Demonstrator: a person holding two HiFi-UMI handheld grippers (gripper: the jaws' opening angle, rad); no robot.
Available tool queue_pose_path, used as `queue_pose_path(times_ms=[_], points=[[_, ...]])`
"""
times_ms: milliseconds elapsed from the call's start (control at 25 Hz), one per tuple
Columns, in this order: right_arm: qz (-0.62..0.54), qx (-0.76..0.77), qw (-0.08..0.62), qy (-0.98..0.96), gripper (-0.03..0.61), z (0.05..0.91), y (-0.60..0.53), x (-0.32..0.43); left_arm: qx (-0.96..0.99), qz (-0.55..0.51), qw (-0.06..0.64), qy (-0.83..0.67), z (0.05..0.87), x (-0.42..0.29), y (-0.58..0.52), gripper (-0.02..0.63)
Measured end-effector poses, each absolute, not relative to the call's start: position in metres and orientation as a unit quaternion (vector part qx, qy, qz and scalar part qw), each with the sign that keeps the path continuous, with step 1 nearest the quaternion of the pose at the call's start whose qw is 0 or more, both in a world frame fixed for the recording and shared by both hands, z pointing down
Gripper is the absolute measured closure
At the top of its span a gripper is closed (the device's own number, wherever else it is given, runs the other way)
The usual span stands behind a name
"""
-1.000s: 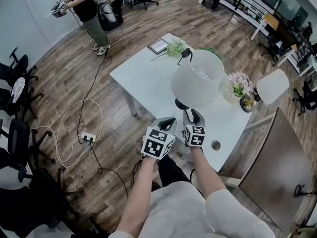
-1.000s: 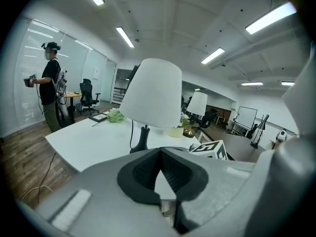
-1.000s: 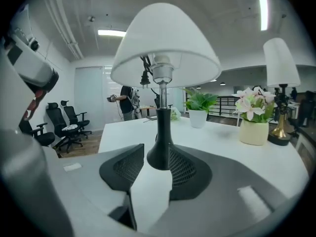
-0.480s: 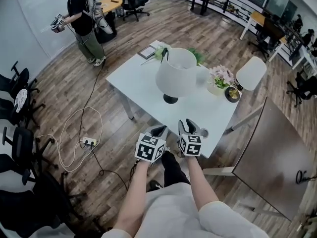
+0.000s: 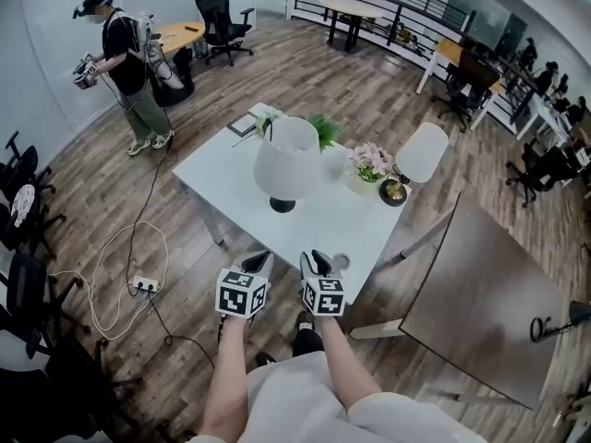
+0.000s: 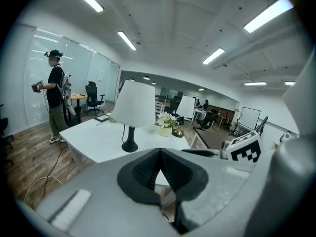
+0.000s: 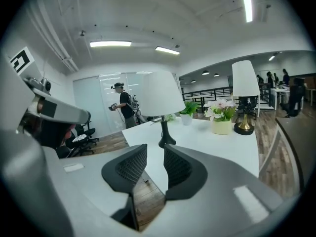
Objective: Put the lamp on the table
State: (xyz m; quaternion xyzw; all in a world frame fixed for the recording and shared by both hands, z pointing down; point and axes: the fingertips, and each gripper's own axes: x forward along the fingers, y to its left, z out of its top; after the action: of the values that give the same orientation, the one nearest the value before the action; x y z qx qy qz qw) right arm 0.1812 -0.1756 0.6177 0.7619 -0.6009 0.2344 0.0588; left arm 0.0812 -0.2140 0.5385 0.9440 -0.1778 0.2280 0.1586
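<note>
The lamp (image 5: 286, 160) stood upright on its dark base near the middle of the white table (image 5: 212, 169), its white shade level and its cord running down the stem, so by my judgement the placing step was done and nothing of the task remained but to let go and stand clear. Both grippers hung off the near edge of the table, well apart from the lamp and touching nothing. The left gripper (image 5: 258, 263) had its jaws brought together at the tips with nothing between them; the right gripper (image 5: 319, 262) showed a narrow gap between its jaws, and through that gap only table edge and floor. The next move, as I judge it, called for no grasp at all, only keeping the grippers clear of the shade so the lamp was not knocked. A pot of pale flowers (image 5: 369, 164) and a green plant (image 5: 325, 129) stood beyond the lamp, and a person (image 5: 120, 63) stood farther off. No brand, label or writing could be read anywhere; the only print was the black-and-white square markers on each gripper's cube (image 5: 242, 295).
</note>
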Motion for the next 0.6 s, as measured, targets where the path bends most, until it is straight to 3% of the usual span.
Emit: queue_pose_path(times_ms=[320, 600], points=[[0.222, 0.763, 0.075, -0.602, 0.469, 0.614, -0.143, 0.178, 0.948, 0.215, 0.155, -0.178, 0.536, 0.078, -0.199, 0.614], [0.218, 0.777, 0.067, -0.587, 0.488, 0.606, -0.127, 0.192, 0.956, 0.243, 0.096, -0.131, 0.527, 0.089, -0.199, 0.614]])
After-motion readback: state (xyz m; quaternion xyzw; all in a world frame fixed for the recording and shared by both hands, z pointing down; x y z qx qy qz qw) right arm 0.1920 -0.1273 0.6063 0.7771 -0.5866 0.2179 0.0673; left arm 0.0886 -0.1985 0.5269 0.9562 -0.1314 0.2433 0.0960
